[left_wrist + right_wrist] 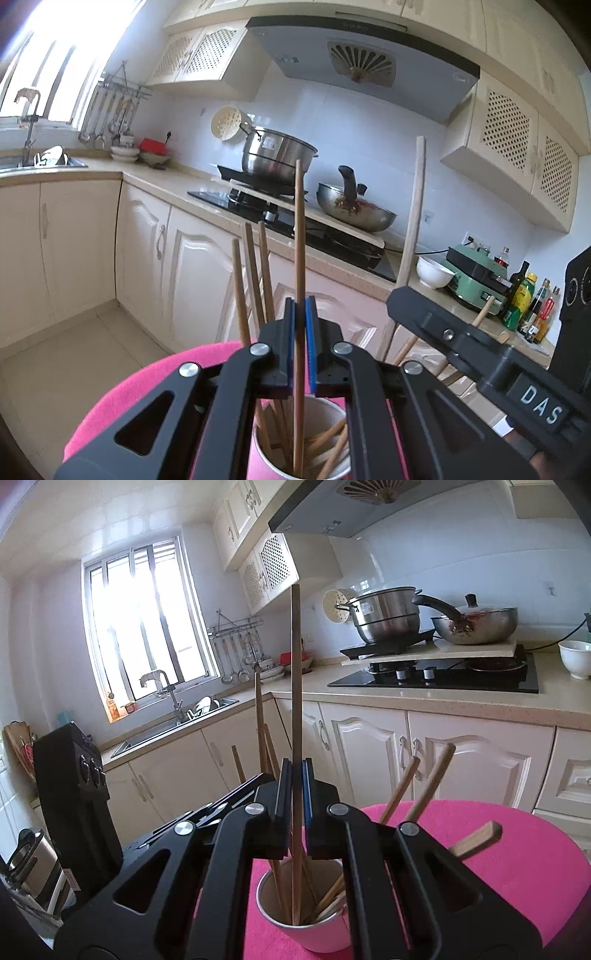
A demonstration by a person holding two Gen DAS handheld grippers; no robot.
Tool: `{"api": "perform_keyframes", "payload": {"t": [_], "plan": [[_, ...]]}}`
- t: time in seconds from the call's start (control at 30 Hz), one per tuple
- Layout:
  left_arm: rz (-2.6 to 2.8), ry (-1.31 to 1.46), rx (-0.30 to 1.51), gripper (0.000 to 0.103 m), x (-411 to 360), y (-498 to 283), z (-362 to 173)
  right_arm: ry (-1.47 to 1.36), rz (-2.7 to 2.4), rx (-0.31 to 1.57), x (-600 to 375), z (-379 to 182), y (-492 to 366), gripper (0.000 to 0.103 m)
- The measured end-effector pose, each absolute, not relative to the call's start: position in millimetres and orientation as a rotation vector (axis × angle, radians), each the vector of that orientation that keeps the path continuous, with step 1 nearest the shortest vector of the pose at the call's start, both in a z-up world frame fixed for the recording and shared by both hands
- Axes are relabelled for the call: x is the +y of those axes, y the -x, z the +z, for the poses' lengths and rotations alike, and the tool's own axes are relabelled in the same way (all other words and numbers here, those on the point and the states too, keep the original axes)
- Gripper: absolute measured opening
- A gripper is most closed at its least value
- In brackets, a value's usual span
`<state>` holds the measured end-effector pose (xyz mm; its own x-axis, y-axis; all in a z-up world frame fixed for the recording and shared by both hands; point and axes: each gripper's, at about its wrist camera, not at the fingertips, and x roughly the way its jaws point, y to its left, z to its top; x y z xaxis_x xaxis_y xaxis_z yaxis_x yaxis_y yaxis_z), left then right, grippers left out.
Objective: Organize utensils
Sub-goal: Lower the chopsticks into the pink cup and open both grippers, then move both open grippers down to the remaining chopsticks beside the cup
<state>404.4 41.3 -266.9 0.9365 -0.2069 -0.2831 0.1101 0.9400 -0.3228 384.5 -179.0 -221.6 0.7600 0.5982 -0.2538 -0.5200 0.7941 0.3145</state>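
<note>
My left gripper is shut on an upright wooden chopstick whose lower end stands inside a pale cup. My right gripper is likewise shut on a tall upright chopstick, its tip down in the same cup. Several more chopsticks lean in the cup. The cup rests on a round pink-covered surface. The two grippers sit side by side over the cup: the right gripper shows in the left wrist view and the left gripper in the right wrist view.
Behind runs a beige kitchen counter with a black hob, a steel pot and a wok. A white bowl, a green appliance and bottles stand at the right. A sink lies under the window.
</note>
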Motion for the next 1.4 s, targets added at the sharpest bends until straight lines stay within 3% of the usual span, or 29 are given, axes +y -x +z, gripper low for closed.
{"api": "perform_keyframes", "payload": {"t": [0.1,0.17,1.0,1.03,1.1,1.13,1.17,1.4], "plan": [[-0.162,0.323,0.341,0.008,44,-403,-268,-0.224,0.616,0.359,-180,-222,-383,0.006],[-0.152,0.340,0.354,0.027,48,-402,-268,-0.219,0.611,0.361,-180,-222,-382,0.006],[-0.009,0.325,0.528,0.034,76,-364,-244,-0.170,0.564,0.535,-162,-212,-369,0.008],[-0.006,0.321,0.539,0.034,76,-362,-242,-0.166,0.558,0.536,-162,-209,-366,0.009],[-0.008,0.329,0.549,0.034,78,-360,-238,-0.157,0.546,0.532,-162,-202,-361,0.026],[-0.012,0.337,0.553,0.034,78,-358,-236,-0.152,0.534,0.523,-163,-198,-358,0.045],[-0.017,0.341,0.561,0.034,78,-356,-233,-0.151,0.526,0.514,-164,-195,-356,0.051],[-0.035,0.296,0.582,0.035,72,-335,-210,-0.132,0.473,0.486,-176,-168,-331,0.051]]}}
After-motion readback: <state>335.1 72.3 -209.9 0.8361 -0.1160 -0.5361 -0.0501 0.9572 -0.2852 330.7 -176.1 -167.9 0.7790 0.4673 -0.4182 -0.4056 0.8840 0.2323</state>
